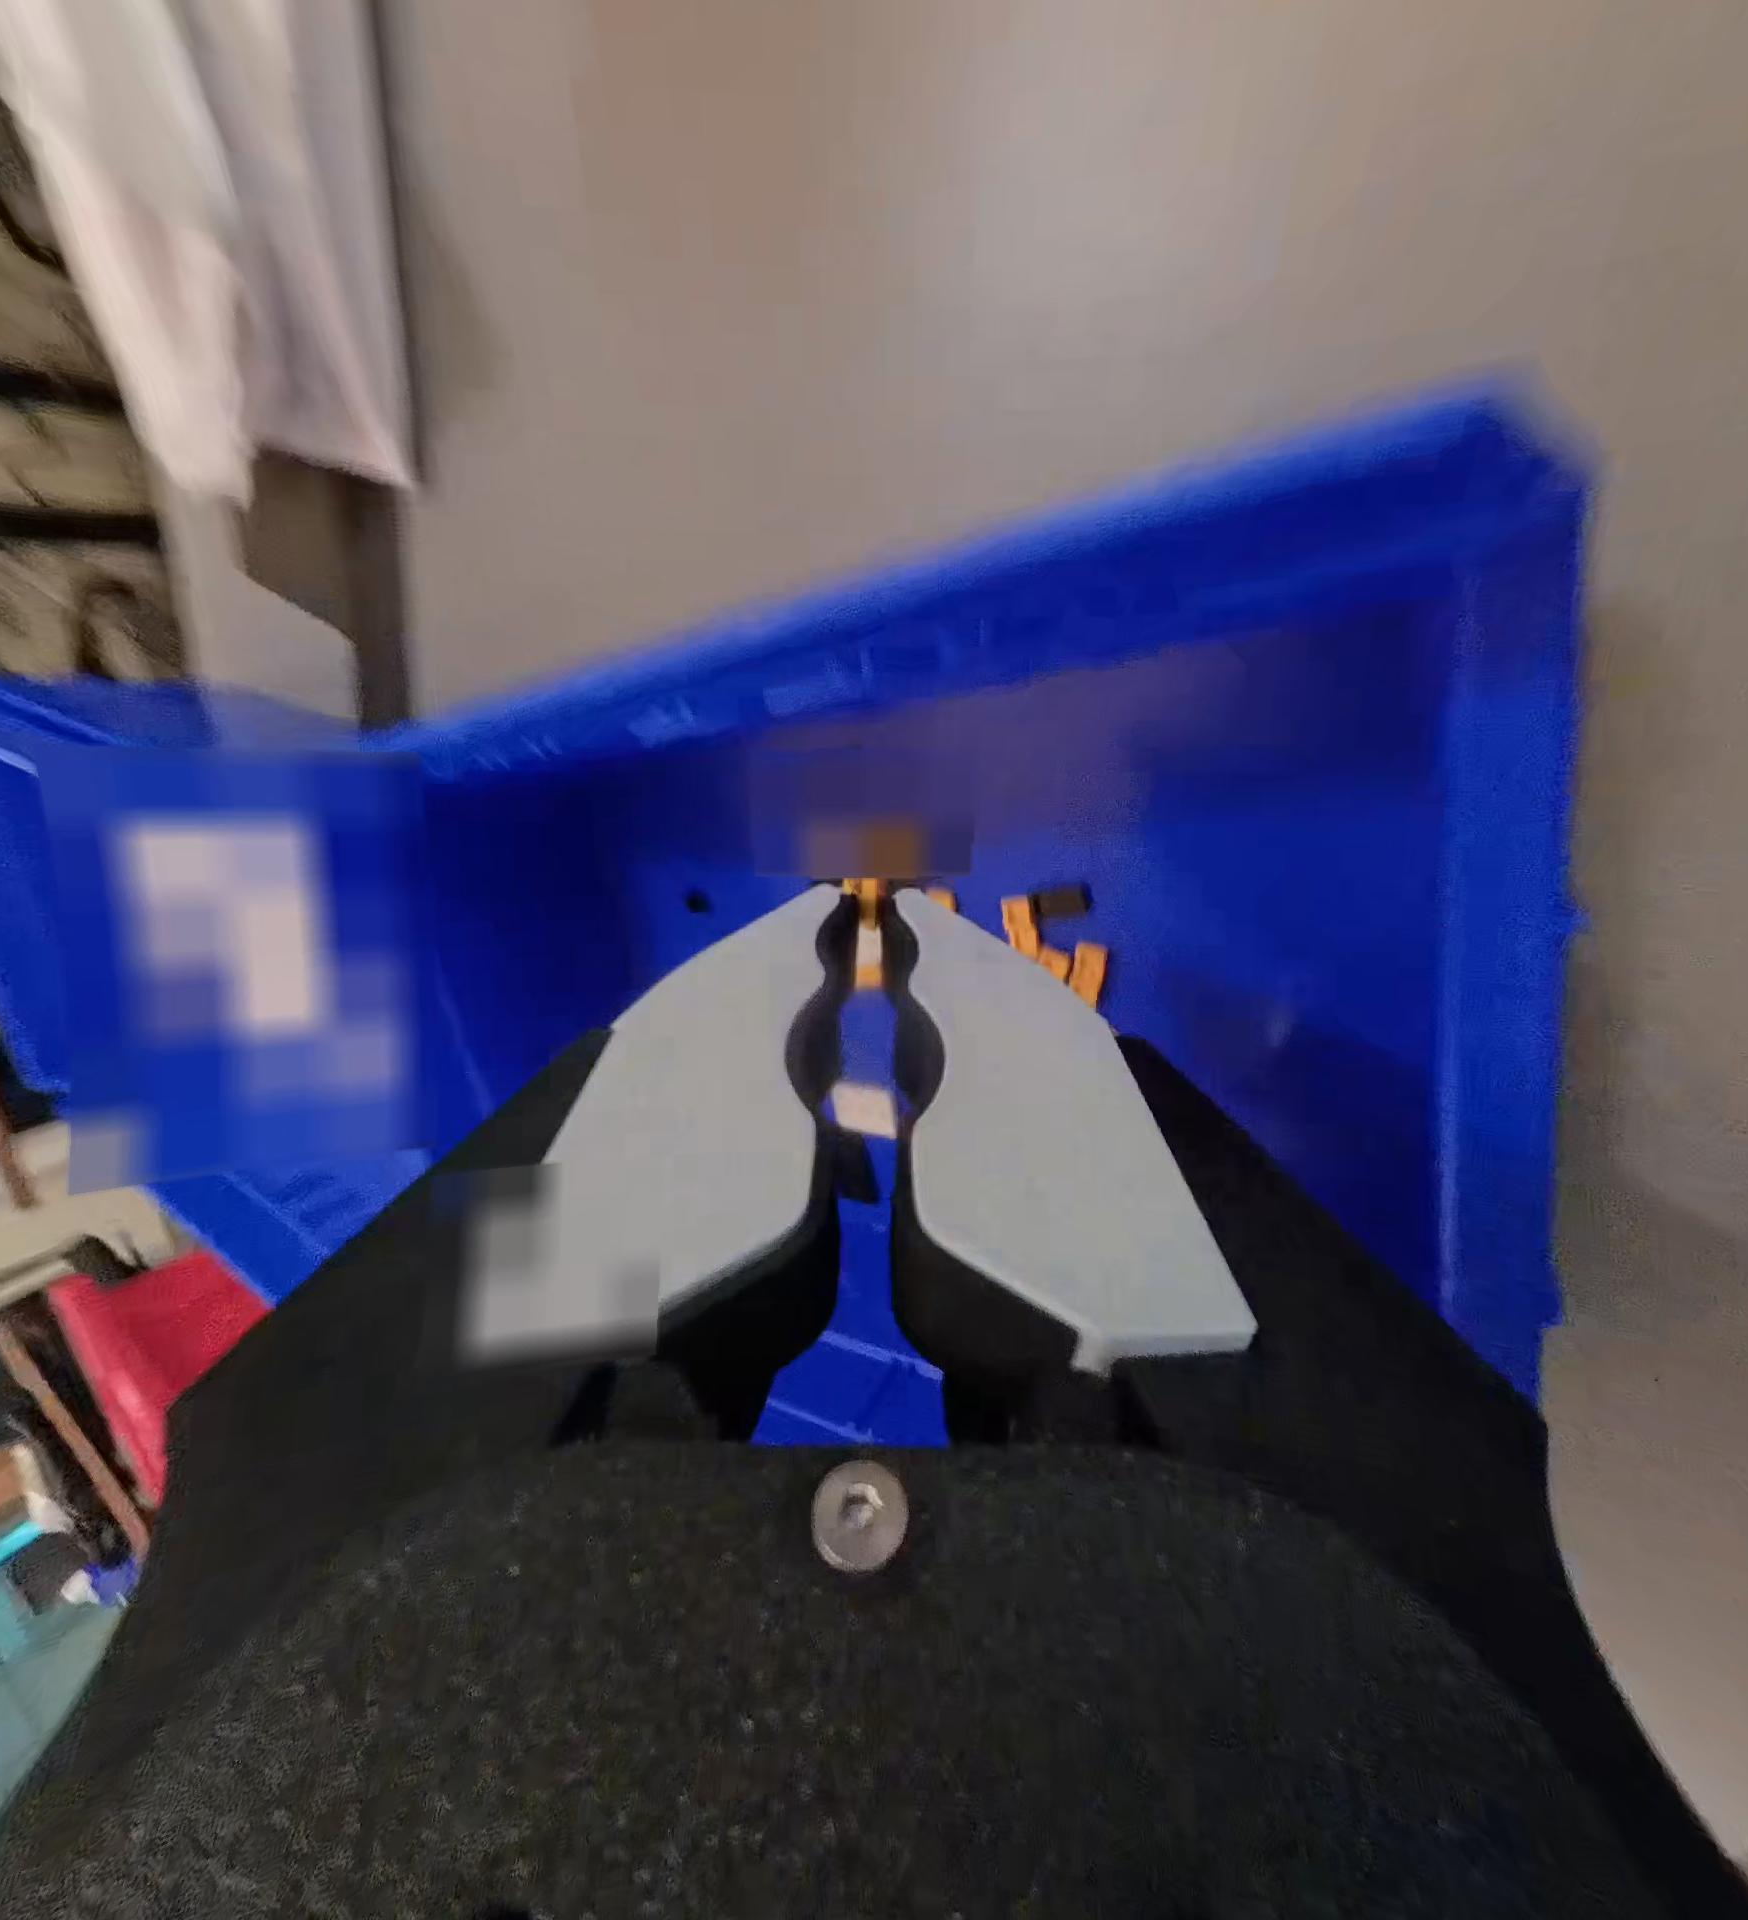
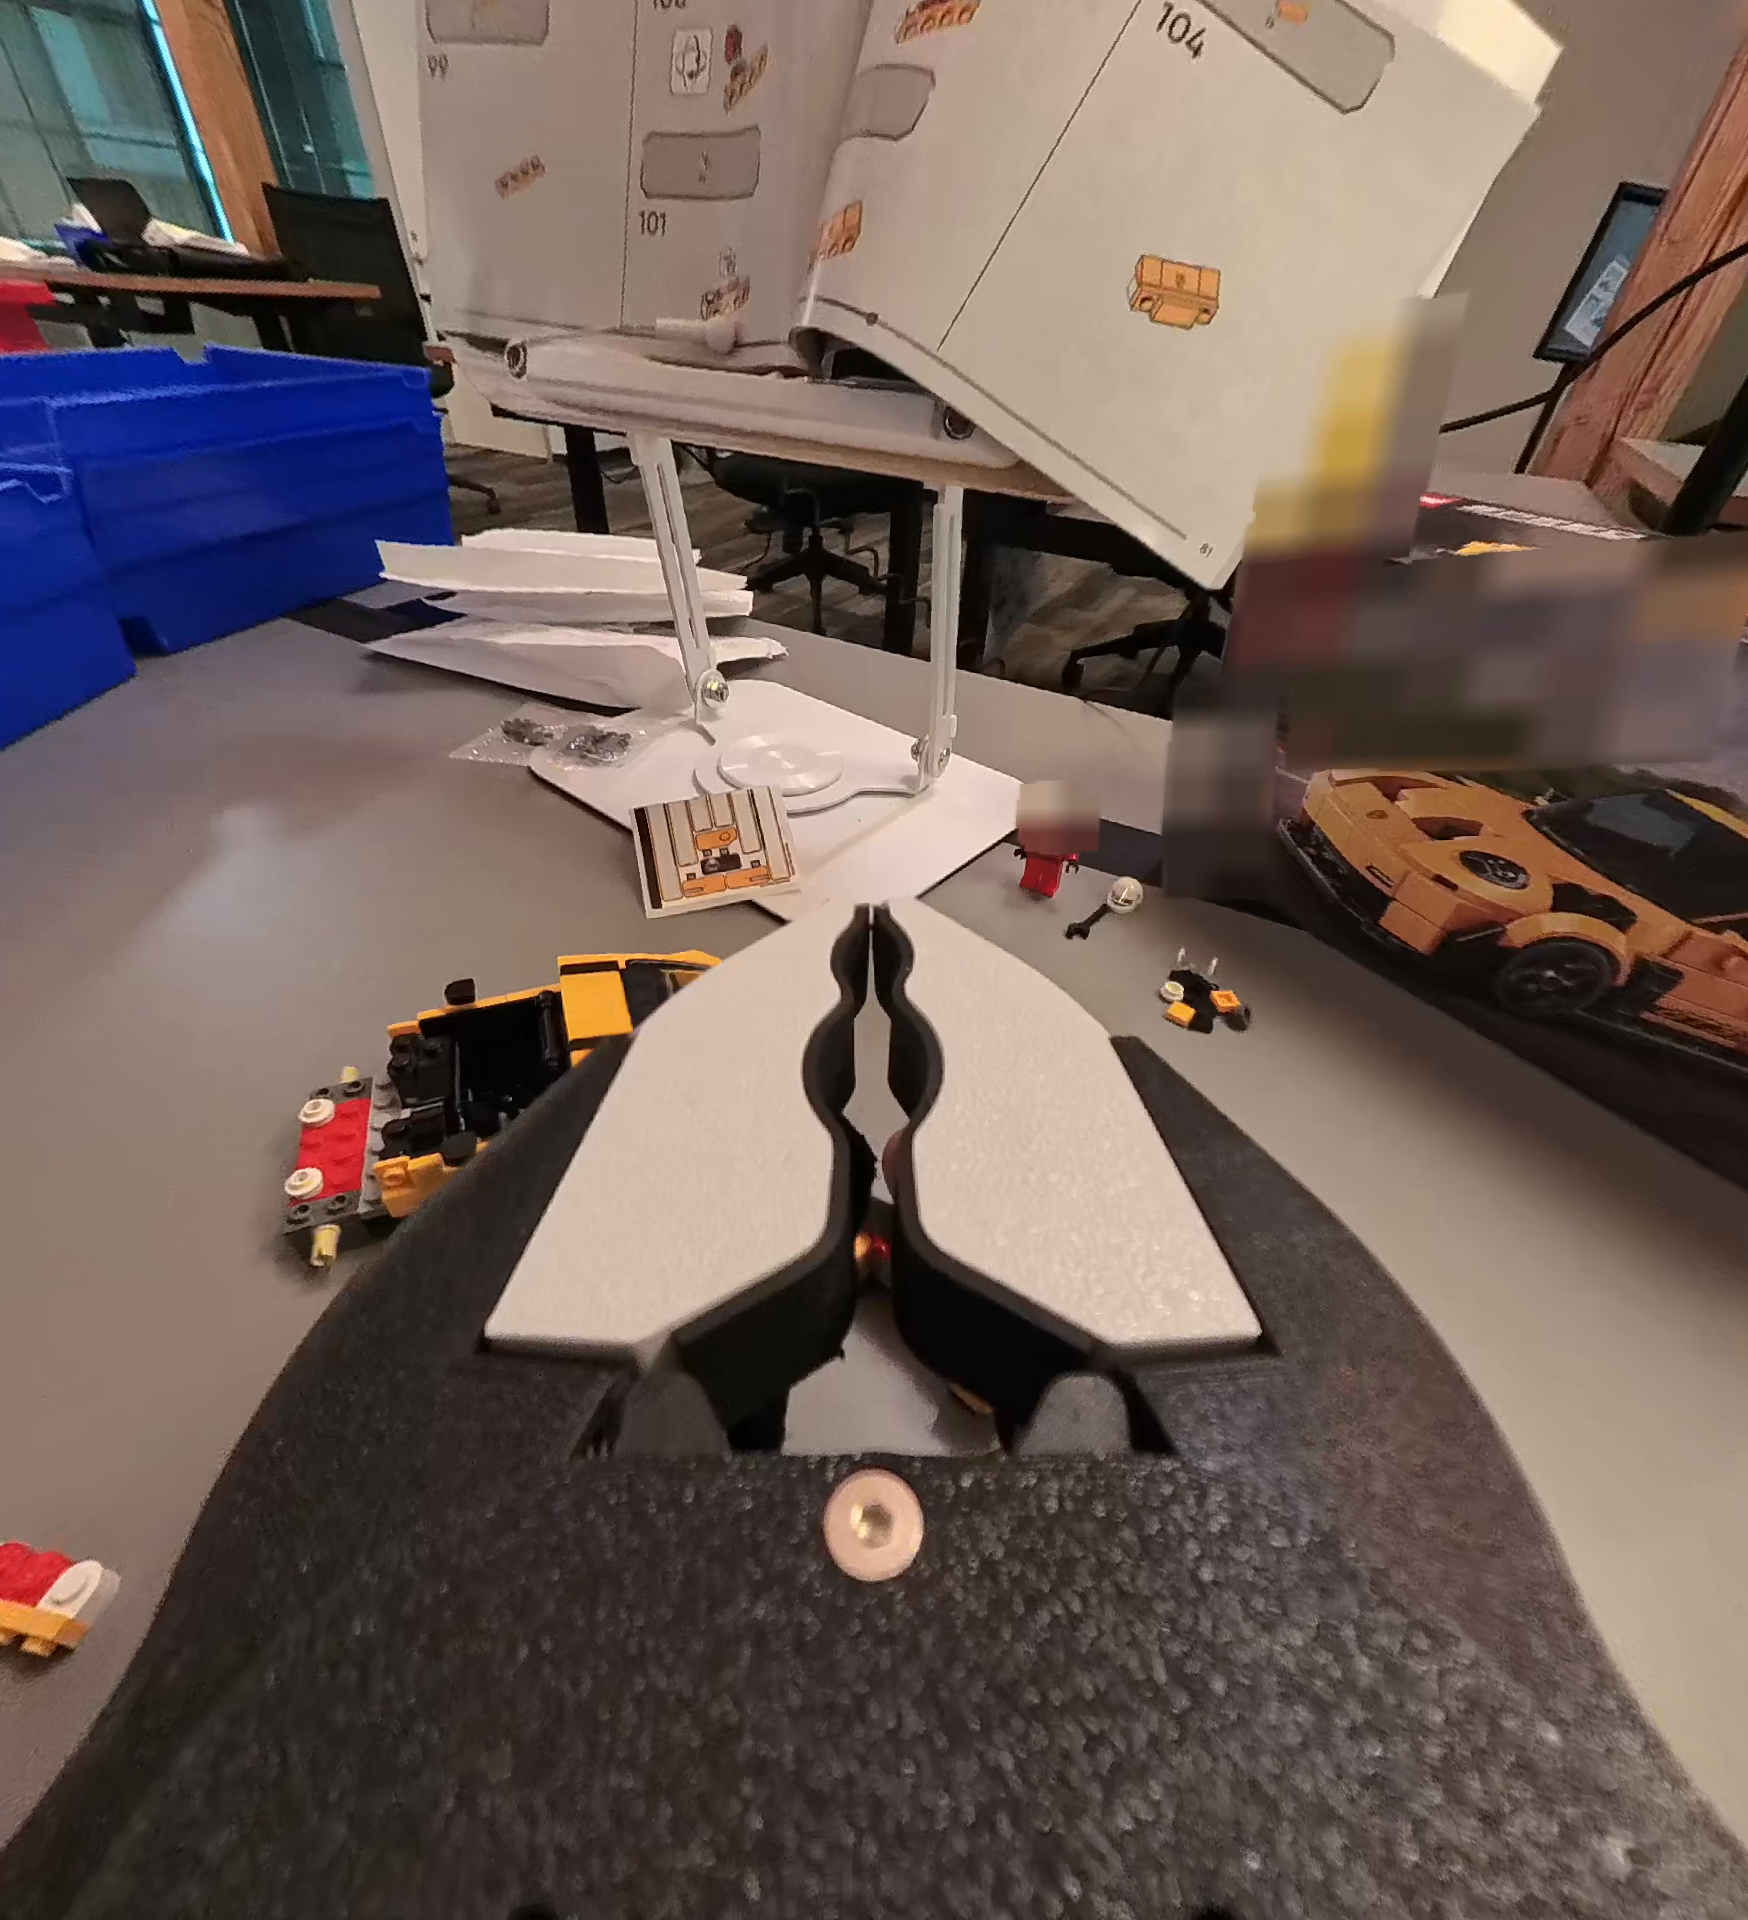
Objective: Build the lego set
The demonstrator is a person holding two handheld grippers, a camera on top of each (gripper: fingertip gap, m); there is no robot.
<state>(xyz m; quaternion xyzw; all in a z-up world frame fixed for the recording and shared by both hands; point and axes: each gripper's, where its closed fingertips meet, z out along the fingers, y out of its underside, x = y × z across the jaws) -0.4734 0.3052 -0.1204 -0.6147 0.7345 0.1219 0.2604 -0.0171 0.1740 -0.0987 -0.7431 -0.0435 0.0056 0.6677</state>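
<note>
My left hand-held gripper reaches into a blue bin, tips pinching a small orange piece; the view is blurred, so its axis is unclear. More orange pieces lie just right of the tips. My right hand-held gripper is pressed together over the tabletop, empty at the tips. The half-built car sits just left of it, long axis running up-right, away from me, red-plated end nearest.
</note>
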